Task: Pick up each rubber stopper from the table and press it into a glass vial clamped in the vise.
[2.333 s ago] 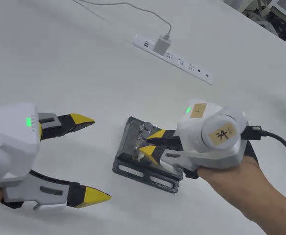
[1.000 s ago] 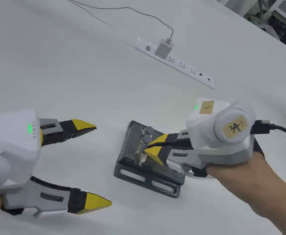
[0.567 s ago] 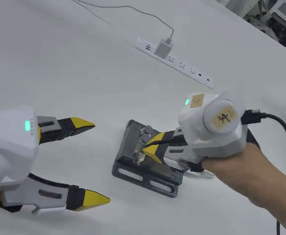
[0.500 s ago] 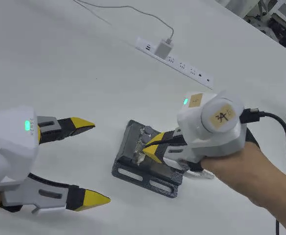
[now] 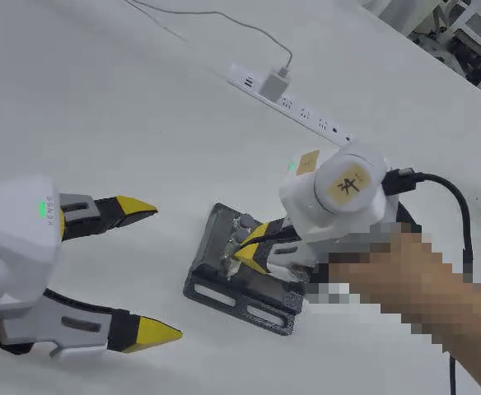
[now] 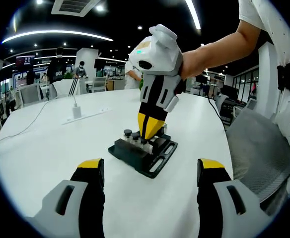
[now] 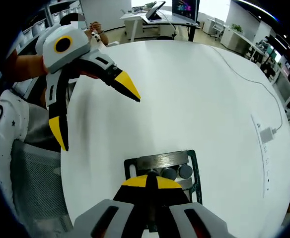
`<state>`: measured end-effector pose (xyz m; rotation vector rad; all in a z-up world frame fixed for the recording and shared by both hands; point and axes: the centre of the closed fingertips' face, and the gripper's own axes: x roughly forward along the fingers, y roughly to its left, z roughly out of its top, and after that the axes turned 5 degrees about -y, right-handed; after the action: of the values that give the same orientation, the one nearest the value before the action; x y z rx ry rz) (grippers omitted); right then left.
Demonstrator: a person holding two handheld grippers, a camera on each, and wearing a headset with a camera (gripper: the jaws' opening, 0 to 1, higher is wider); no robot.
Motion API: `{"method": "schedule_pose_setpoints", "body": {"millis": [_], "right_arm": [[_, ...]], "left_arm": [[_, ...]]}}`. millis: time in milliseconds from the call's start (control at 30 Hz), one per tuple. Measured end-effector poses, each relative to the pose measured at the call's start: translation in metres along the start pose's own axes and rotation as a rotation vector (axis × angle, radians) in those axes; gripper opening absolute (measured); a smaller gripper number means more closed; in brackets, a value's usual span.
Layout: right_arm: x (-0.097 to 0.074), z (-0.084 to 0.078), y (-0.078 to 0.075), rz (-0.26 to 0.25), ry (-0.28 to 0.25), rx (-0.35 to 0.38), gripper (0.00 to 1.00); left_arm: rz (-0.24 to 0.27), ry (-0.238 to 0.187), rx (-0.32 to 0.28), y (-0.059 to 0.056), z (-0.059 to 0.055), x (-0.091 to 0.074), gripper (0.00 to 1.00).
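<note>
Pressure must run straight down: we centre the right gripper (image 5: 245, 247), jaws together, on a vial (image 6: 134, 139) in the vise (image 5: 224, 295); left gripper (image 5: 165, 271) idles, jaws apart.

Bare table (image 5: 142, 107) lies wide around the vise (image 5: 216, 247); right gripper (image 5: 242, 248) blocks its top, left gripper (image 5: 166, 271) hangs spread just beside, power strip (image 5: 306, 111) well behind.

The left tool (image 5: 166, 271) has a white moulded body with a small green light (image 5: 43, 210), and grey and black jaws ending in yellow tips. The right tool (image 5: 242, 247) is built the same, with a round white cap. It carries two tan paper labels (image 5: 345, 183) with handwritten marks, and a black cable (image 5: 422, 175) runs from its rear. The person wears a white short sleeve (image 6: 258, 17).
</note>
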<state>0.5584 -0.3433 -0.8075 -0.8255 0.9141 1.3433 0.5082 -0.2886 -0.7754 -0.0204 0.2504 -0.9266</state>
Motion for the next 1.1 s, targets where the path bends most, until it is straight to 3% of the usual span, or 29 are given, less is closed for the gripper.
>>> {"method": "schedule_pose_setpoints", "body": {"millis": [500,700,900,1033,1100], "right_arm": [[0.003,0.0,0.001,0.034,0.074,-0.012,0.0],[0.004,-0.001,0.001,0.036,0.078,-0.013,0.0],[0.005,0.0,0.001,0.042,0.141,-0.019,0.0],[0.004,0.0,0.0,0.038,0.143,-0.006,0.0],[0.003,0.0,0.0,0.031,0.146,-0.051,0.0]], "left_arm": [[0.003,-0.007,0.002,0.002,0.002,0.0,0.74],[-0.002,-0.011,0.007,0.0,0.004,0.002,0.74],[-0.006,-0.024,0.014,-0.002,0.013,0.006,0.74],[-0.01,-0.024,0.027,-0.003,0.018,0.004,0.74],[-0.009,-0.024,0.027,-0.003,0.019,0.002,0.74]]}}
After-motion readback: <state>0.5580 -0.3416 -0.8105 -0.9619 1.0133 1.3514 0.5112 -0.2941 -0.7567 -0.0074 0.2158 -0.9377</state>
